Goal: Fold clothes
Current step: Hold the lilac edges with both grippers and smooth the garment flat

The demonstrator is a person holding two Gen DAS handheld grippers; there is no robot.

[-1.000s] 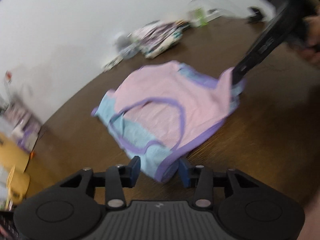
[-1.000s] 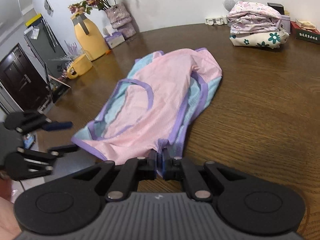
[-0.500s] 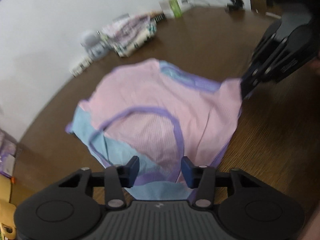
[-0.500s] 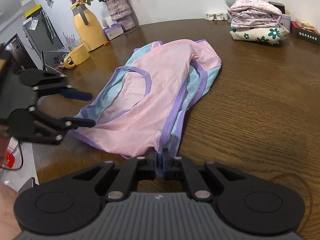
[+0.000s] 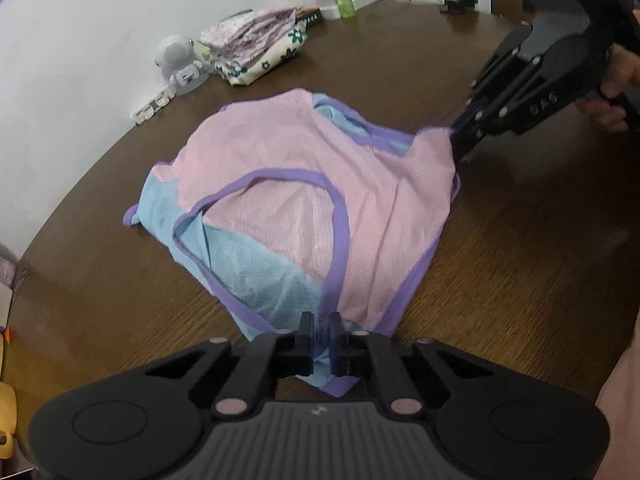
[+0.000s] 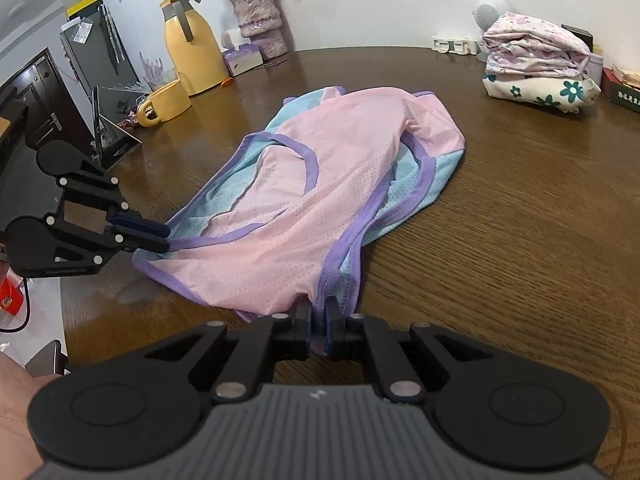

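A pink mesh tank top with light blue panels and purple trim lies flat on the brown wooden table. My left gripper is at its near hem, and its jaws are closing with the blue and purple hem pinched between the pads. In the right wrist view the same top stretches away from my right gripper, which is shut on a pink and purple corner of it. Each gripper shows in the other's view: the right gripper at the far right corner, the left gripper at the left hem.
A folded stack of floral clothes sits at the back of the table beside a white speaker. A yellow jug, a yellow mug and a flower vase stand at the far left. The table edge runs near the left gripper.
The left gripper moved forward over the hem and its jaws went from wide apart to pinched on the fabric. The right gripper kept its hold and stayed put.
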